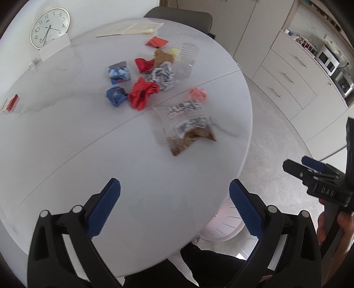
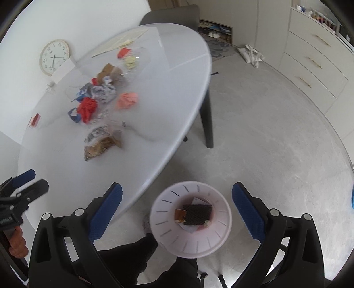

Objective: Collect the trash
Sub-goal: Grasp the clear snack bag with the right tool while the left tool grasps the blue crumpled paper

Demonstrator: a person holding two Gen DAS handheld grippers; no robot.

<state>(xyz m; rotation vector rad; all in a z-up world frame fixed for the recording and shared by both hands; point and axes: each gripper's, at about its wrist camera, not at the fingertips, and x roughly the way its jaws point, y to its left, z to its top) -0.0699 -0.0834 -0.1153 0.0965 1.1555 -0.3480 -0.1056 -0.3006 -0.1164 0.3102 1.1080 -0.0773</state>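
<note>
Crumpled trash lies on the round white table: red paper, blue wads, a grey printed wad, a pink wad and a clear bag of brown crumbs. My left gripper is open and empty above the table's near edge. My right gripper is open and empty above a pale pink bin on the floor, which holds a dark wrapper. The trash also shows in the right wrist view, with the red paper and the crumb bag.
A clear plastic cup, papers, a small red box and a white card sit on the table. A clock leans at the wall. A dark chair stands behind. Drawers line the right wall.
</note>
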